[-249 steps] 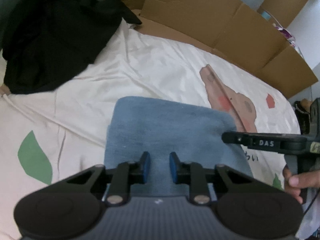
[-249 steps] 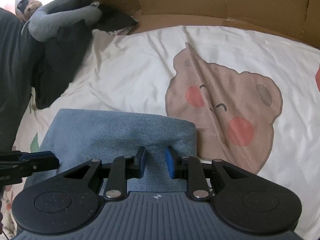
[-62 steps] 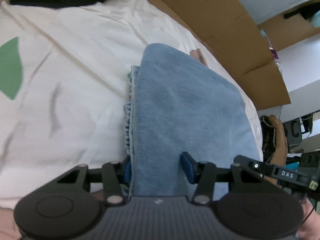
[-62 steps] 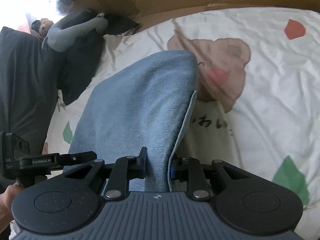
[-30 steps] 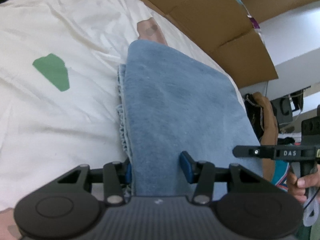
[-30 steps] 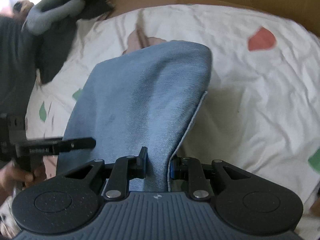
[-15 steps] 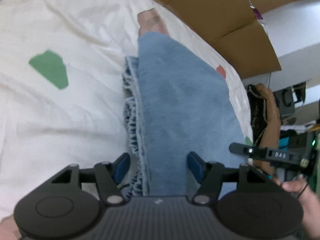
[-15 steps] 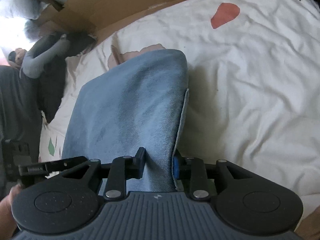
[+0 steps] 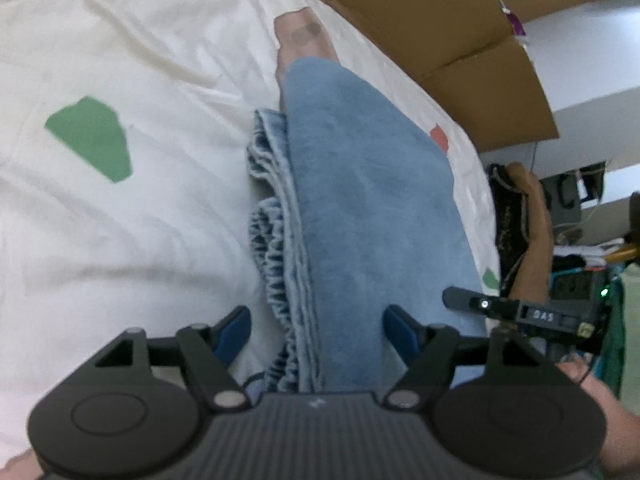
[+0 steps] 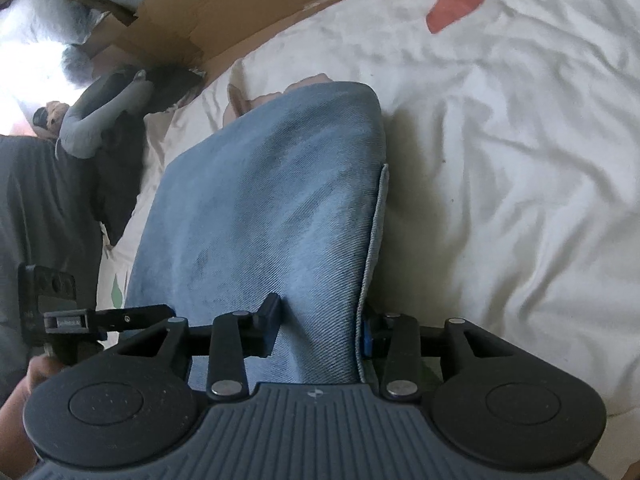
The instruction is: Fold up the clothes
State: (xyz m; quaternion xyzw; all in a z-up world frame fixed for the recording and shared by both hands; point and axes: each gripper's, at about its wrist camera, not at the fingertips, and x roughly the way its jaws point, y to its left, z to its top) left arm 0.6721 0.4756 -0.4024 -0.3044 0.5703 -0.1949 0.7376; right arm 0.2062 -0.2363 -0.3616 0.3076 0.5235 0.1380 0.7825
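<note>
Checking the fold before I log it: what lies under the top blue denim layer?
Under the top layer of the folded denim garment, gathered, ruffled denim edges stick out on one side, over the white printed bedsheet. How the inner layers lie is covered.

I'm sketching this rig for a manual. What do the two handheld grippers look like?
Both match: the left gripper and right gripper have a ribbed dark-grey body, two round black discs, black linkage arms with silver pivot pins, and blue pads. White "DAS" lettering marks the right gripper's side.

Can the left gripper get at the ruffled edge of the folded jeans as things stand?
Probably yes: the left gripper has its jaws open astride the jeans, the ruffled edge lies between them, nothing in the way.
</note>
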